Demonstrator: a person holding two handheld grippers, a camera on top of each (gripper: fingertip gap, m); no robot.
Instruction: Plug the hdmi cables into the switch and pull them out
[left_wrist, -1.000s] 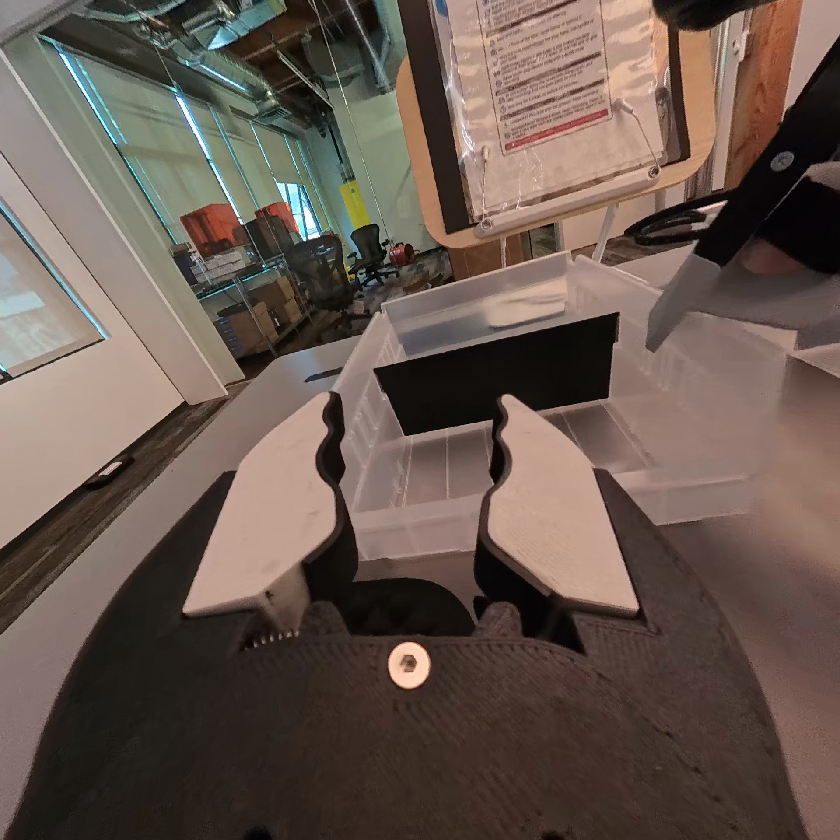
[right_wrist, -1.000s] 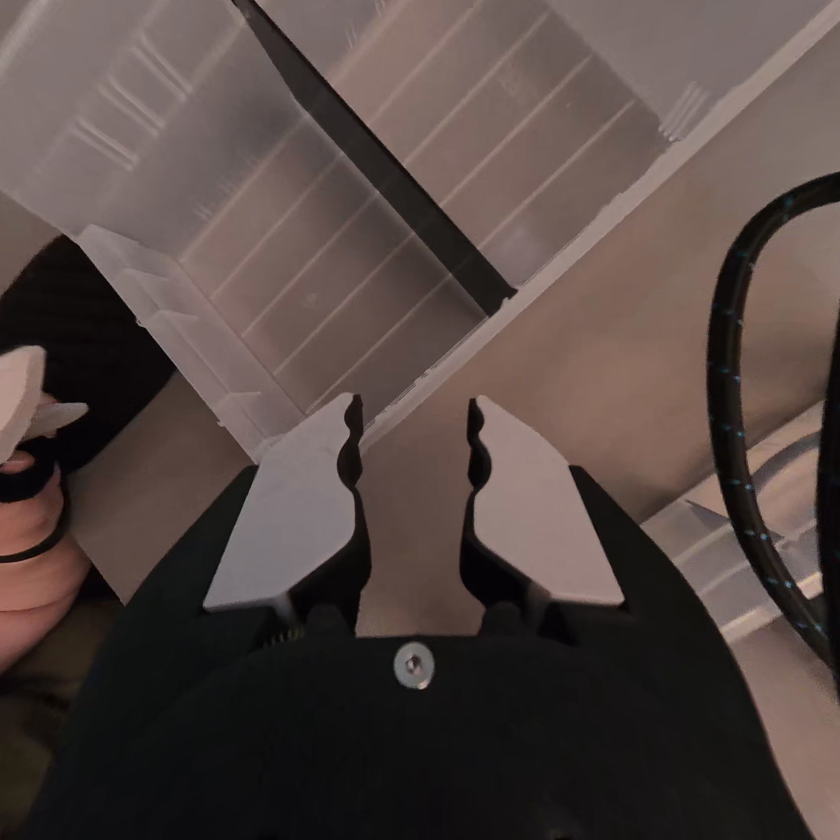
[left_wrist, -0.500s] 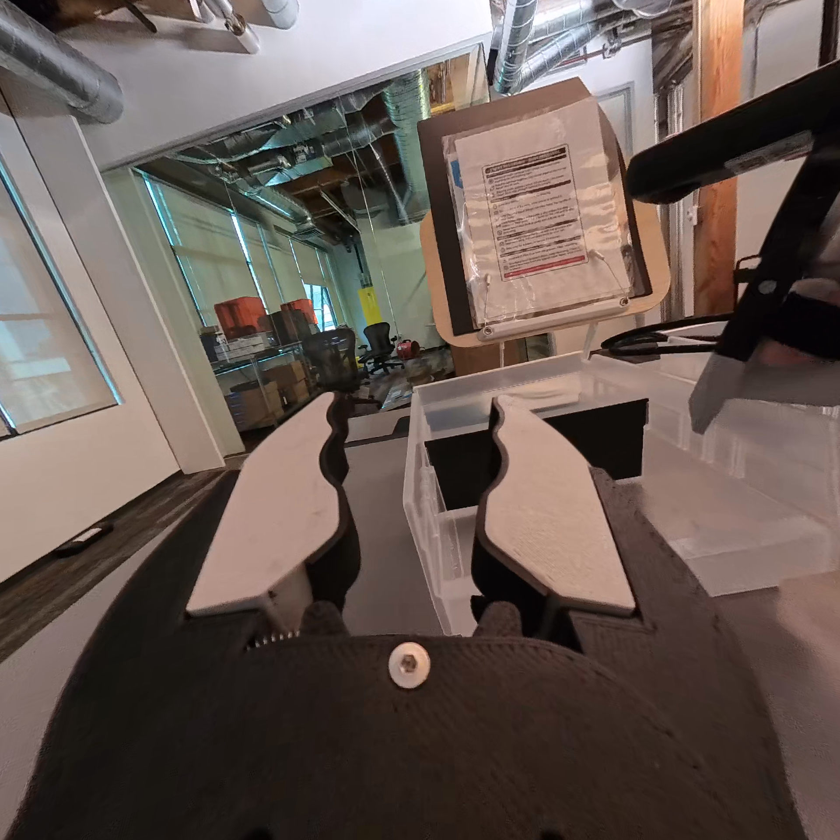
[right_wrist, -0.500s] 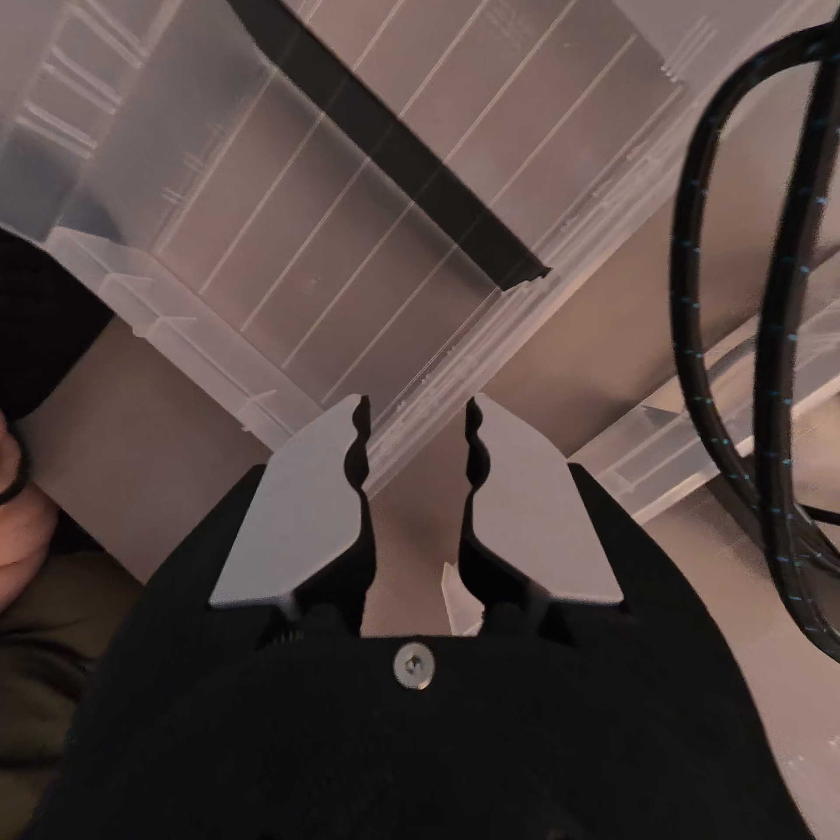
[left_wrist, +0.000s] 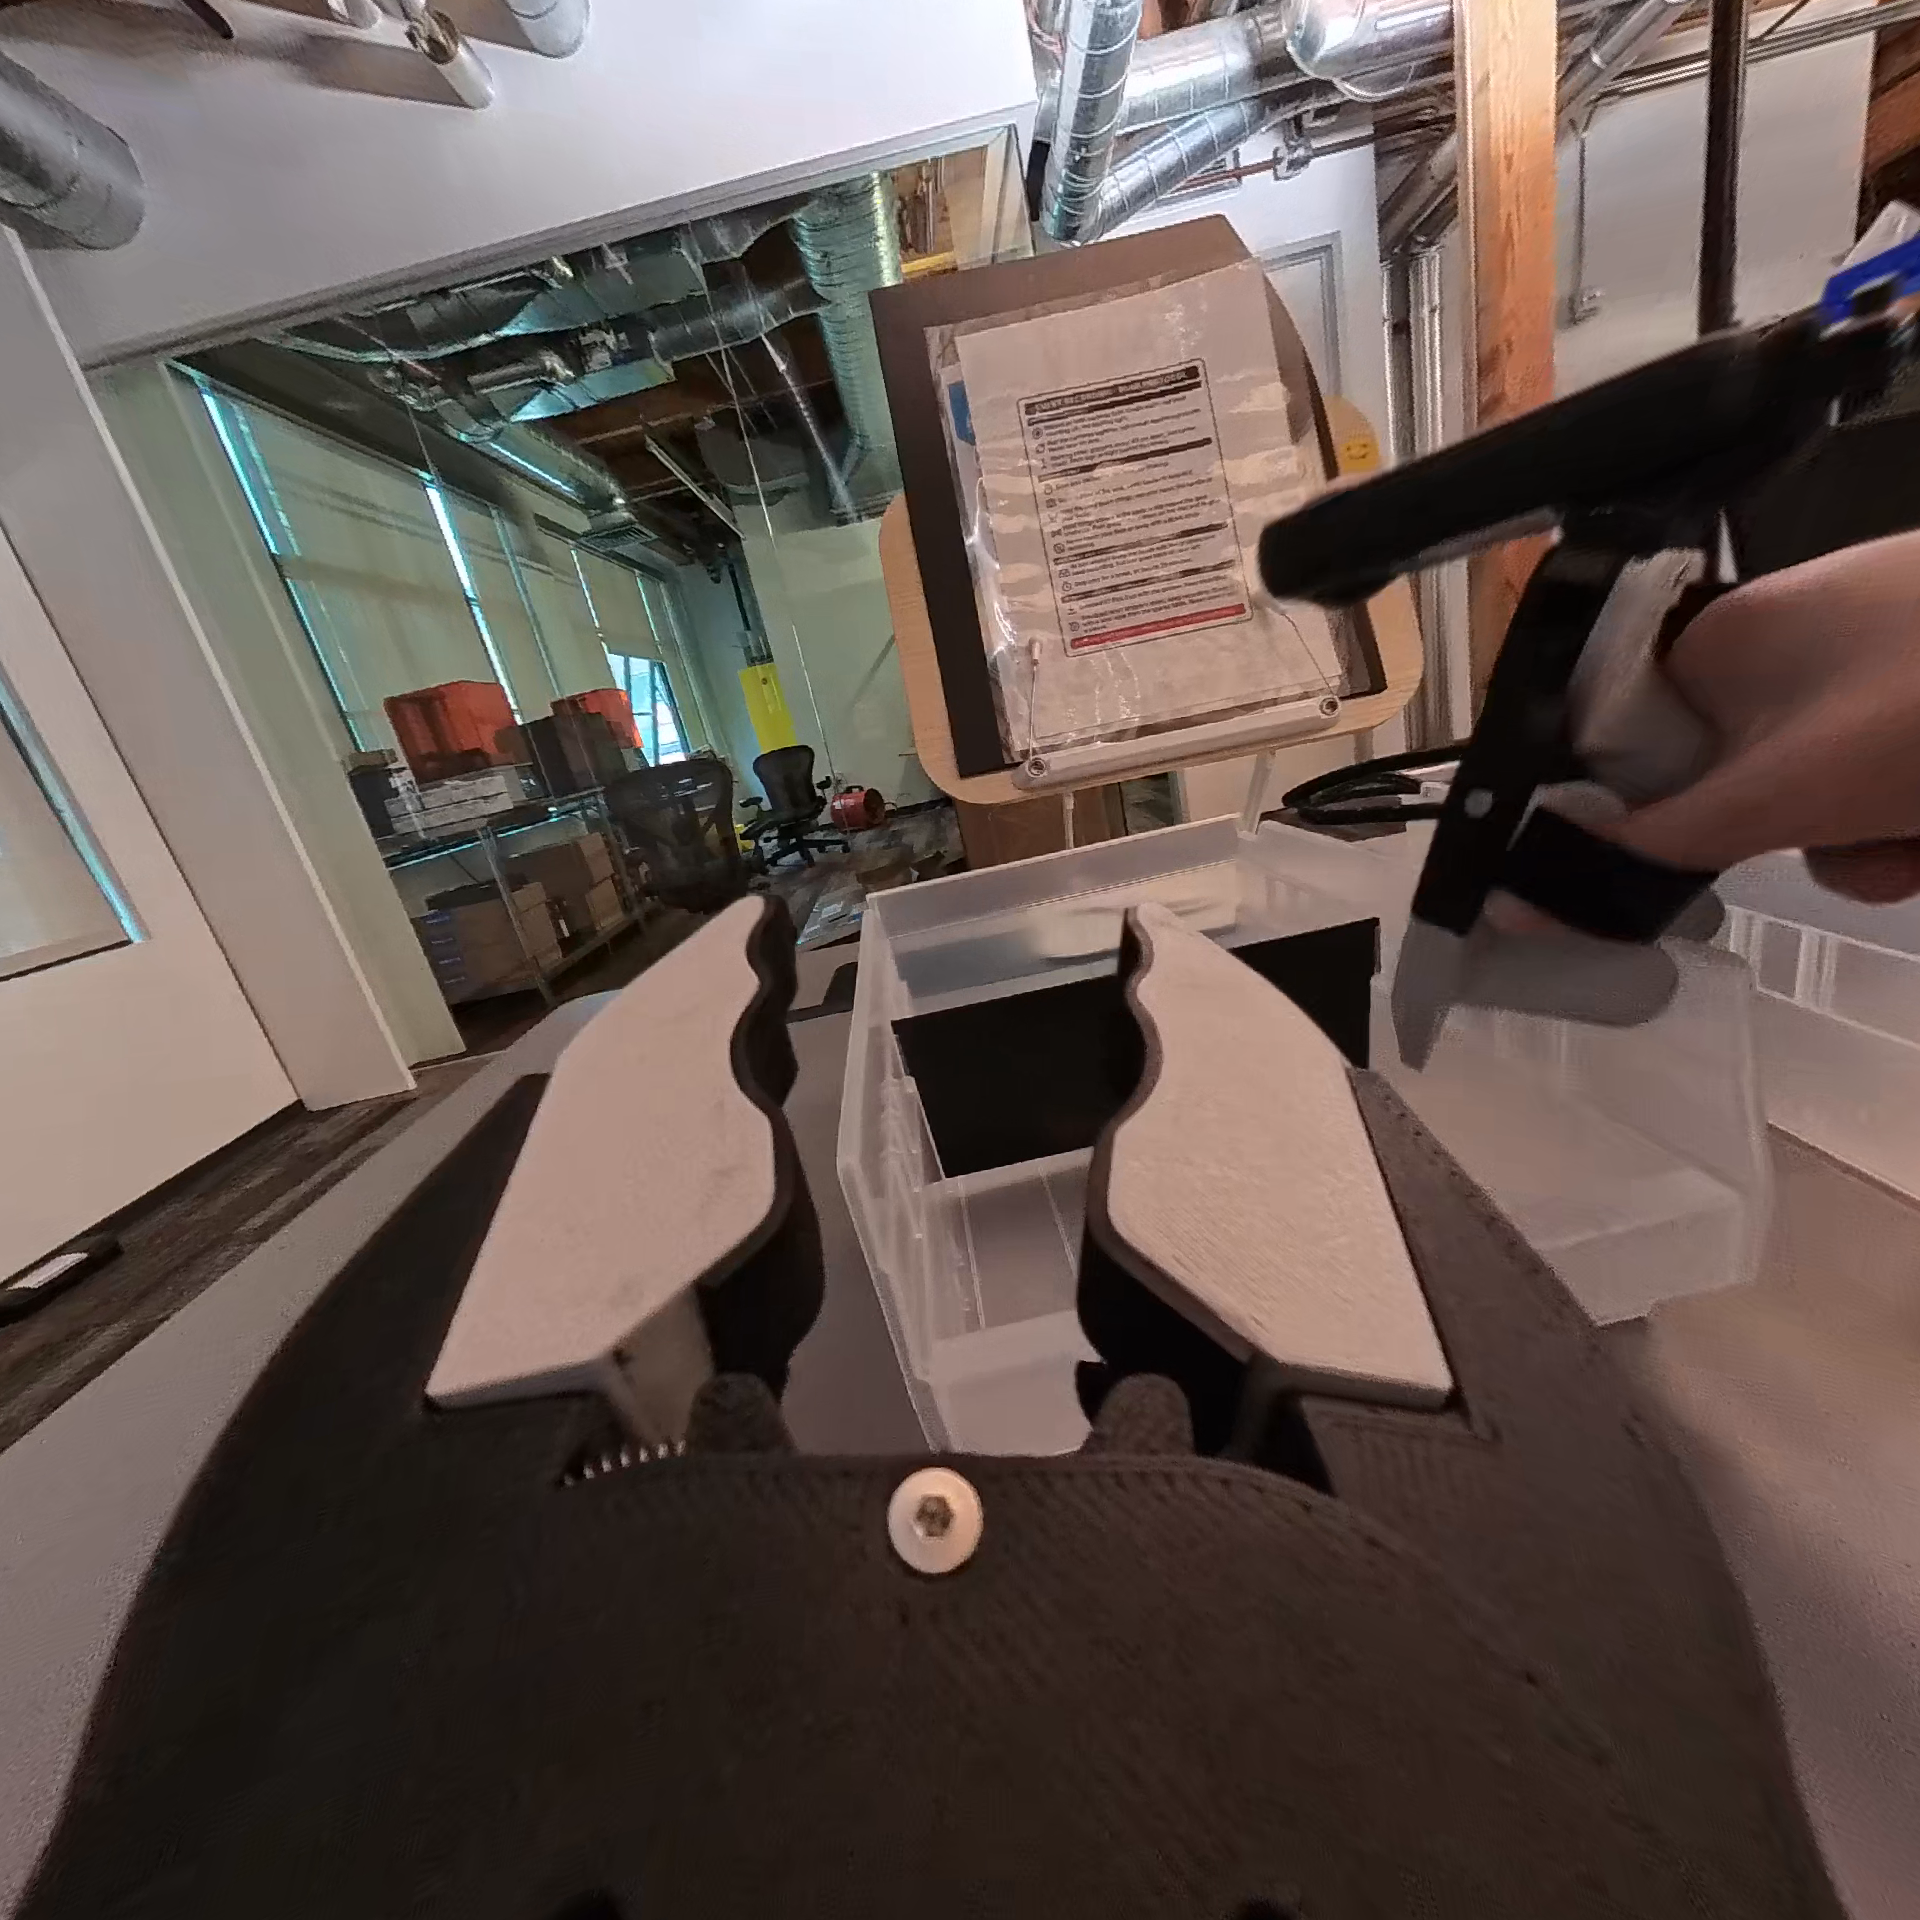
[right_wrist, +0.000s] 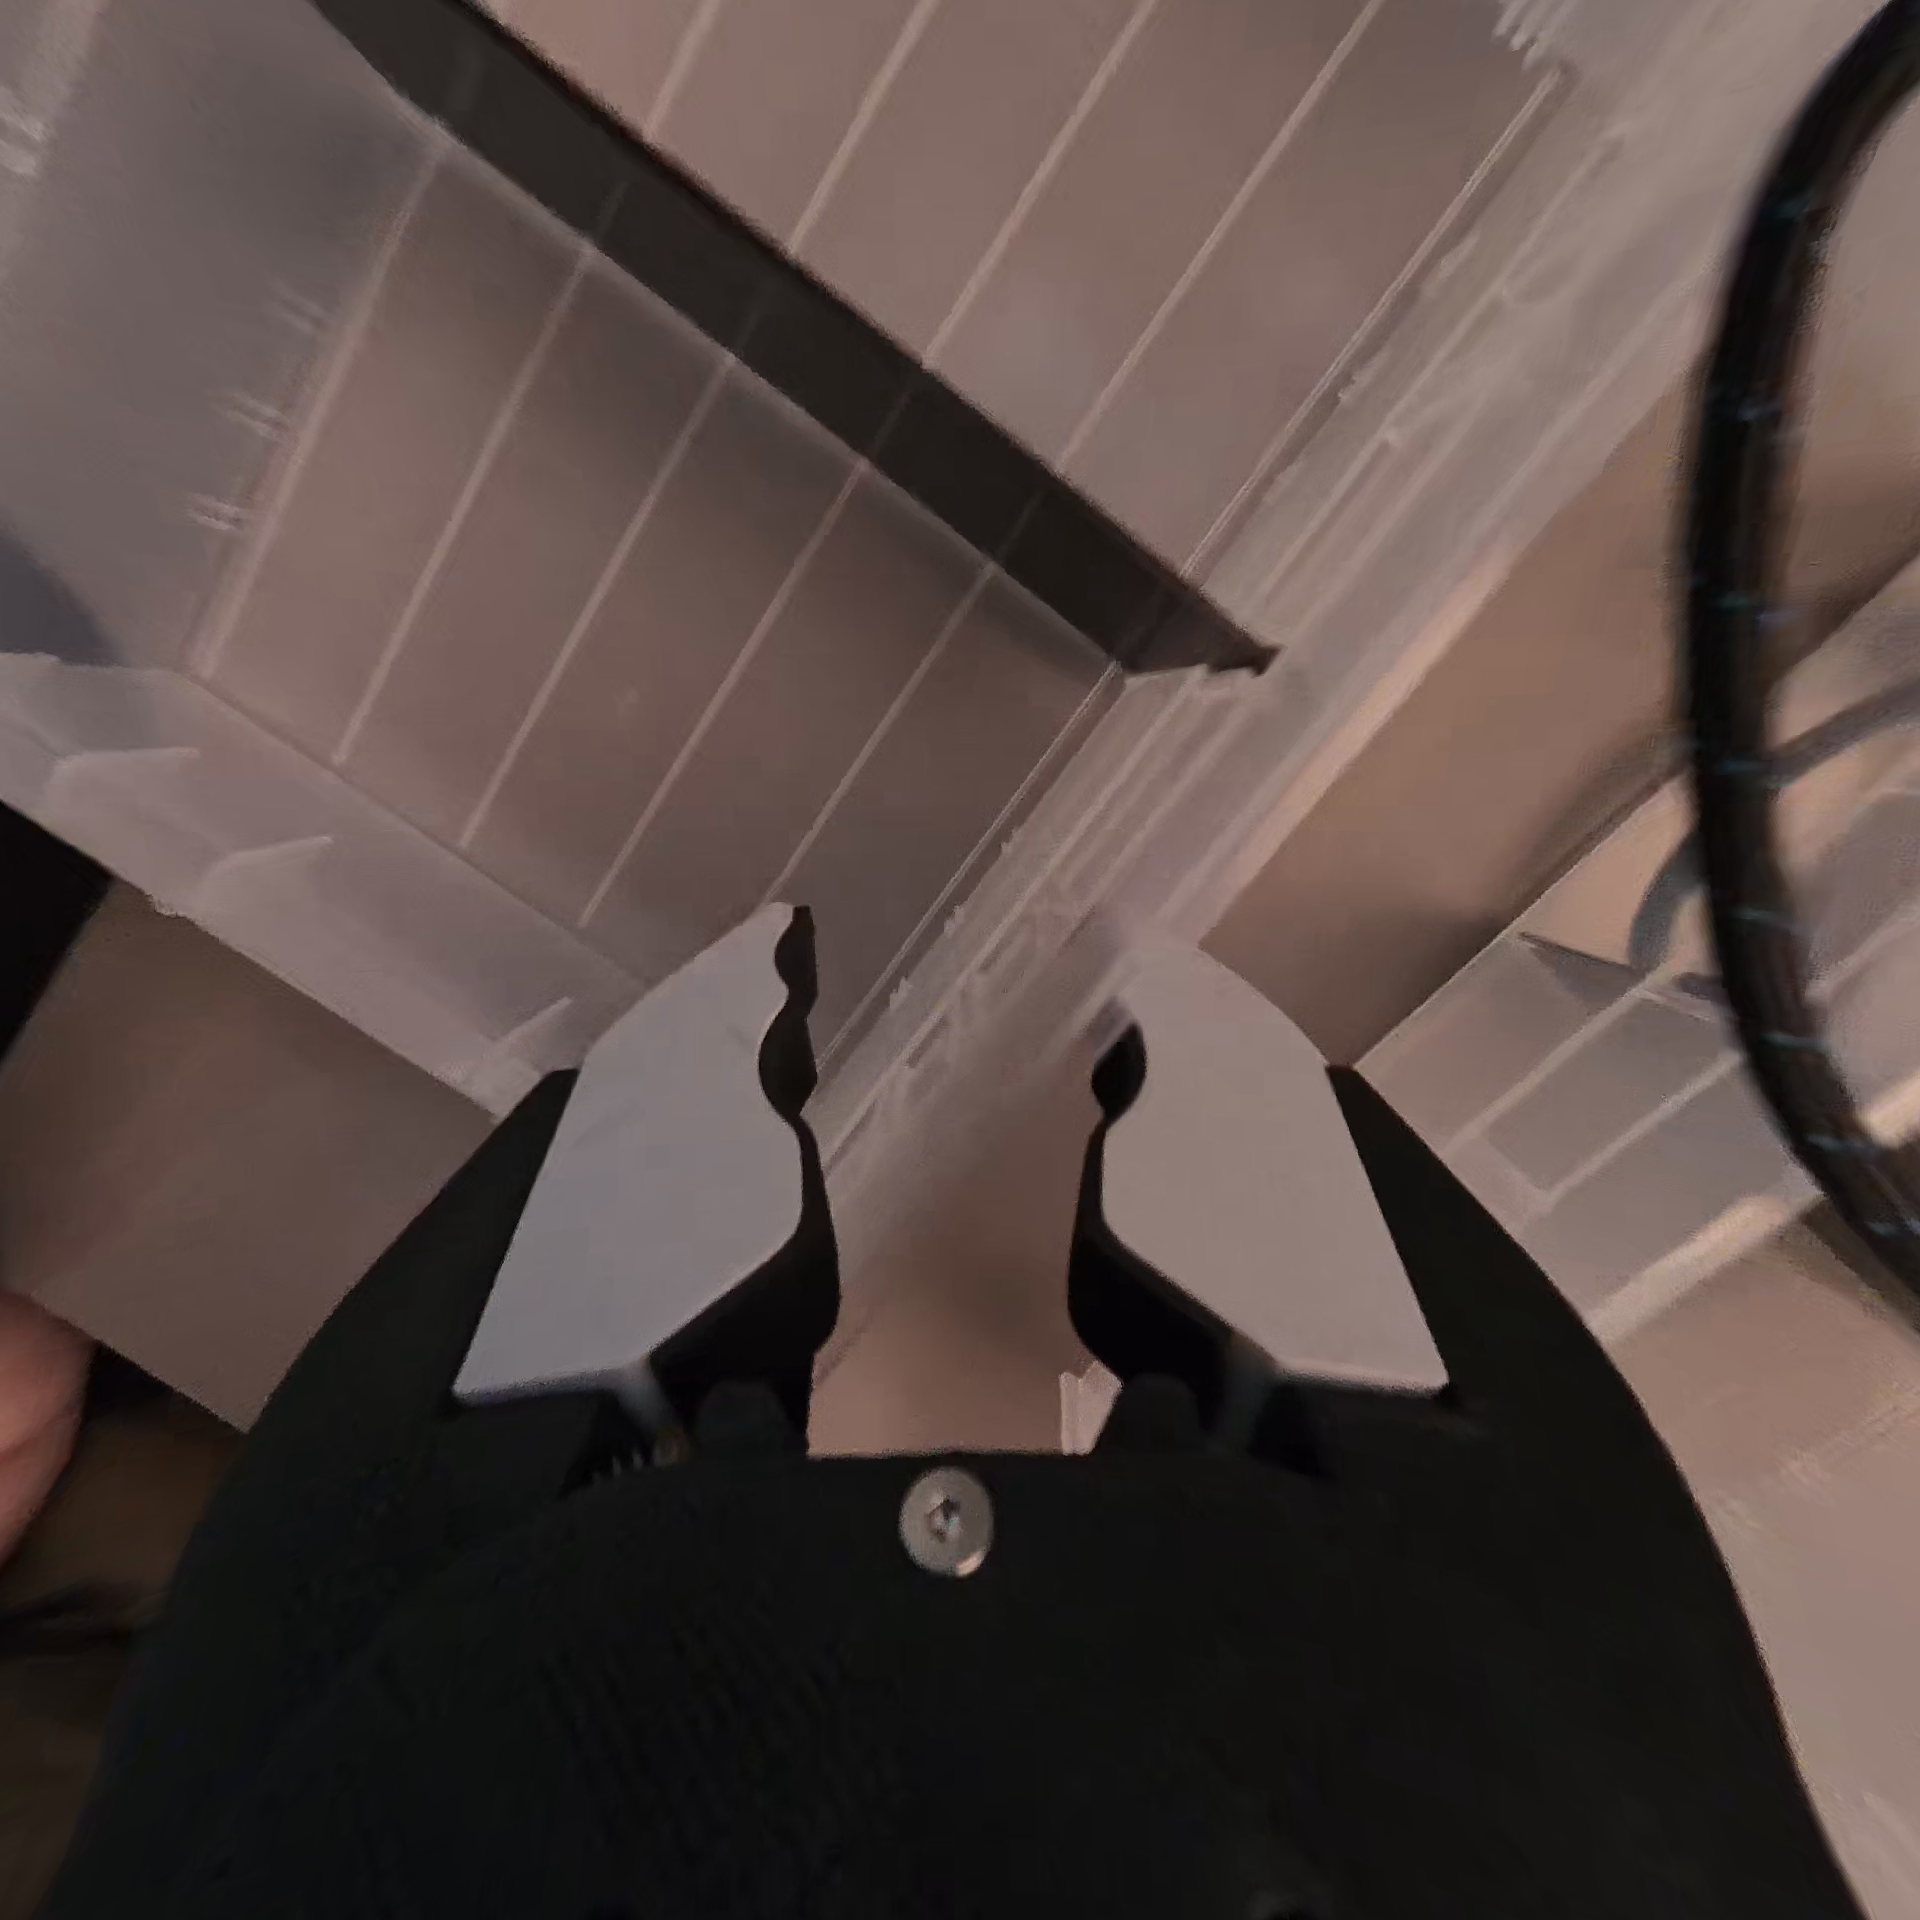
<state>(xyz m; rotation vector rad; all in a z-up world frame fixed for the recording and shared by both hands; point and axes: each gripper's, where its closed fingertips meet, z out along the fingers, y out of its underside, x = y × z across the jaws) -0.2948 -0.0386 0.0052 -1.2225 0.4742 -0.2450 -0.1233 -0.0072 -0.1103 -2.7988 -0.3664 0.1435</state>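
Clear bin (left_wrist: 883, 1164): stood on the grey table (left_wrist: 1766, 1351); a black divider (left_wrist: 1018, 1081) crossed its inside.
Second clear container (right_wrist: 1621, 1101): lay just beside the bin.
Sign board (left_wrist: 1132, 520): upright behind the bin, bearing a sleeved printed sheet.
Background: office chairs (left_wrist: 779, 800), orange crates (left_wrist: 447, 717), ceiling ducts (left_wrist: 1174, 94).

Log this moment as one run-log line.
left gripper: open, empty | right gripper: open, empty, above clear plastic bin with black divider | black braided cable: untouched
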